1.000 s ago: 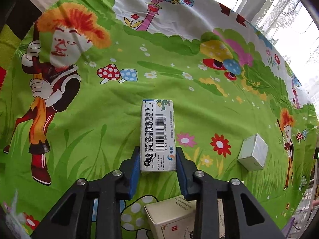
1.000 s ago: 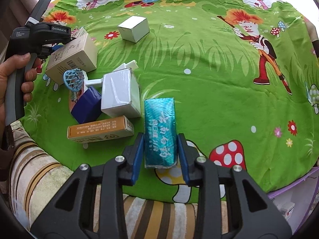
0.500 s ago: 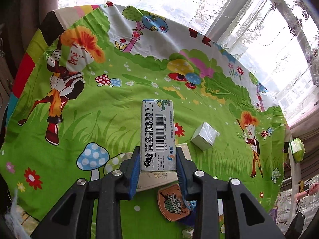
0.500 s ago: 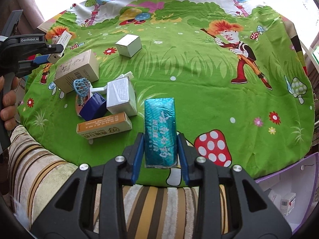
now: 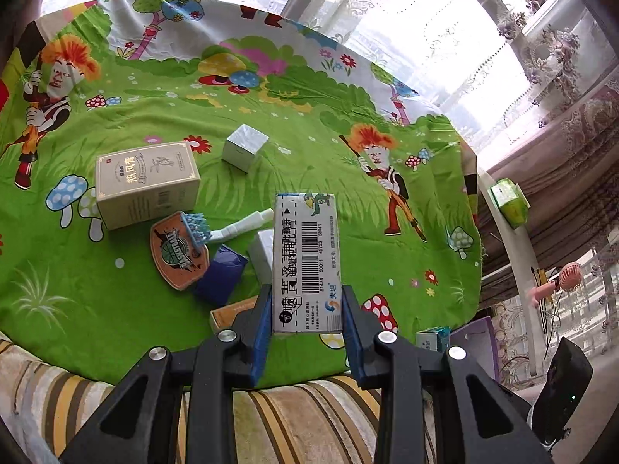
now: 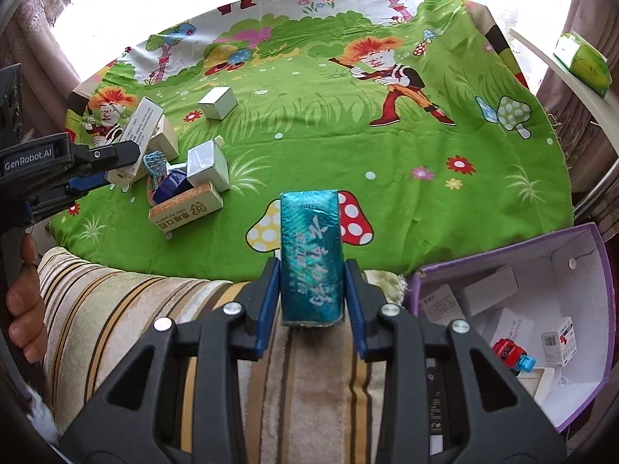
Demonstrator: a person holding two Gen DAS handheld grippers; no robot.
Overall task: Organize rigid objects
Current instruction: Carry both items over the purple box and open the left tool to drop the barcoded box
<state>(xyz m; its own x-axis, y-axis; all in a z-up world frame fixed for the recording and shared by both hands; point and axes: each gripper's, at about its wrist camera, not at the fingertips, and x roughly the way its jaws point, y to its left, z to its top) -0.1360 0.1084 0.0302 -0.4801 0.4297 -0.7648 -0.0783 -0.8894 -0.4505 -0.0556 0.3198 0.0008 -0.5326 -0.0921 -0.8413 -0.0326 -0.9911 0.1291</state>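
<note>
A white barcoded box (image 5: 305,259) and a teal box (image 6: 311,259) are being clenched by the left gripper (image 5: 305,324) and right gripper (image 6: 311,305); either could be dropped short of the purple bin (image 6: 595,239) at four o'clock through slipping pads.

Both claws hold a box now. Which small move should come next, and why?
Probably swing the right claw toward the purple bin at its lower right and release there. It already grips the teal box, the bin is open with other boxes inside, and it lies closer than for the left claw.

The right gripper (image 6: 311,294) squeezes a shiny teal packet (image 6: 311,259). The purple box (image 6: 595,270) sits just to its right. Small boxes (image 6: 189,178) lie far left of the purple box.
</note>
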